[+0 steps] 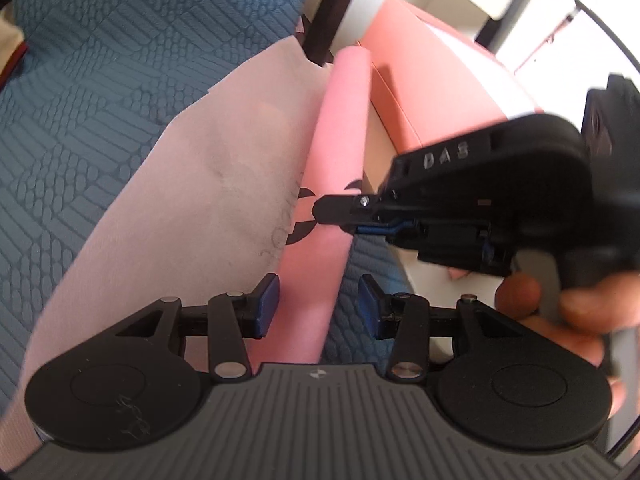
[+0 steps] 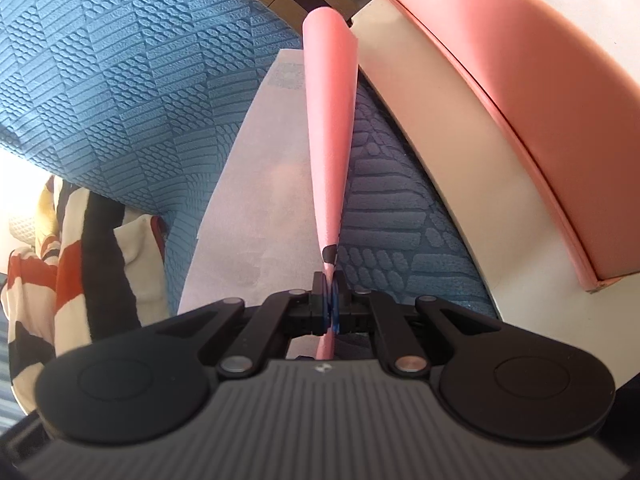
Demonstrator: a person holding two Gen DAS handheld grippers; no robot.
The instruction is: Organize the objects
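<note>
A pink paper bag (image 1: 224,184) lies on a blue textured mat (image 1: 88,92), one side folded up into a raised pink ridge (image 1: 340,152). My left gripper (image 1: 318,306) is open, its blue-padded fingers (image 1: 266,304) either side of the ridge's near end, not clamping it. My right gripper (image 1: 340,214) comes in from the right, shut on the fold's edge. In the right wrist view my right gripper (image 2: 331,304) pinches the pink fold (image 2: 330,128), which stands up and runs away from me; the flat pale part of the bag (image 2: 256,184) lies to its left.
A pink box (image 1: 432,80) sits to the right on a cream surface (image 2: 440,168), seen as a pink box edge (image 2: 532,92) in the right wrist view. A dark post (image 1: 332,4) stands behind the bag. Striped cloth (image 2: 72,264) lies at the left.
</note>
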